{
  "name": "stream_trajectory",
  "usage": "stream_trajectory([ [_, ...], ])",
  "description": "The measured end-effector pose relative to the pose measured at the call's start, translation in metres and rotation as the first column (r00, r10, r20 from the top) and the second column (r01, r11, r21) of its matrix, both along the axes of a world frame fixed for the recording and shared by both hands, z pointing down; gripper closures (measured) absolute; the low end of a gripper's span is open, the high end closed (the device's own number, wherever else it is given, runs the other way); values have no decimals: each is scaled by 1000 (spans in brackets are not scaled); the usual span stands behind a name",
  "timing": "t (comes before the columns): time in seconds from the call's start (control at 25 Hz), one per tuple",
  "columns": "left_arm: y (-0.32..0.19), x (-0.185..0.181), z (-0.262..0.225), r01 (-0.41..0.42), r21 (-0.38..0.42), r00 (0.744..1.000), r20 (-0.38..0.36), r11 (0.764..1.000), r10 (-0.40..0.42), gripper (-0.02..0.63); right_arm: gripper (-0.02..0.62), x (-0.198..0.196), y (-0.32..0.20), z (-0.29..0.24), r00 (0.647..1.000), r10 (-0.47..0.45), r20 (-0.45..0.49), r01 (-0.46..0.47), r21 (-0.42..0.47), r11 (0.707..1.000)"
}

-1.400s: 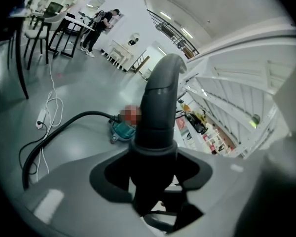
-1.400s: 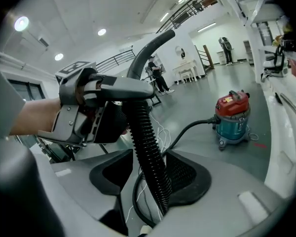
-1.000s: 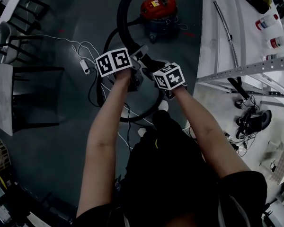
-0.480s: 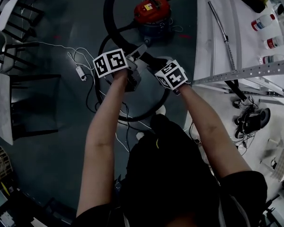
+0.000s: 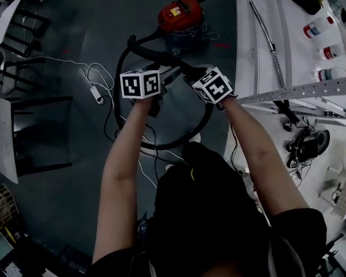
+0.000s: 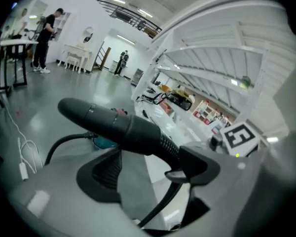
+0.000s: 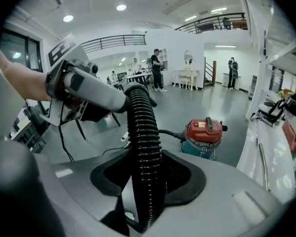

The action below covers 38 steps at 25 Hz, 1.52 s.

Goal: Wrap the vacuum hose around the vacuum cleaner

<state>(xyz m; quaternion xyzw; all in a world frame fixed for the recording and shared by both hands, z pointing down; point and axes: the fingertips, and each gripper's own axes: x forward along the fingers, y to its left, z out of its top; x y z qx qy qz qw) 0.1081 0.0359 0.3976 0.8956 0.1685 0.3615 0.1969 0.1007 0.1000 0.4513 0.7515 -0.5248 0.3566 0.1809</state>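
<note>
- Head view, looking down past the person's arms: the vacuum cleaner sits on the floor well beyond both sets of fingertips. It has a red lid with a small yellow label, but the print is way too tiny to read.
- Right gripper: its fingers have just been closing and are pinching the ribbed black vacuum hose, which stands straight up between the two pads. In this view the cleaner sits past the fingertips, a bit to the right.
- Left gripper: its fingers have just been opening and are spread wide. The hose's smooth black end piece crosses between them up near the tips, with no pinch on it.
- The rest of the hose lies in a big loop on the floor below the fingers, and none of it is wound round the cleaner yet.
- Each marker cube carries black-and-white square codes only, no words.
- Off to the right of the right fingers is a white table with a metal tube and some bottles with red bands. Can't read the lettering.
- Left of the left fingers, a white cable with a little adapter trails over the floor.
- A few people stand far off beyond the fingertips in both gripper views.
</note>
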Motion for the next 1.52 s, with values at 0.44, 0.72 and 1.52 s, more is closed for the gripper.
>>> stream_trajectory([
  [0.44,-15,9,-10,-64,378,990,-89,924,105,255,422,34,14,-2,1000,4,-4,-4,-18,1000],
  [0.72,-10,24,-29,-193,698,933,-88,690,350,239,422,41,19,-13,998,-63,-2,63,-26,998],
  [1.52,34,59,-57,-304,939,709,110,161,697,187,423,44,31,-59,993,-101,-63,99,-27,995],
])
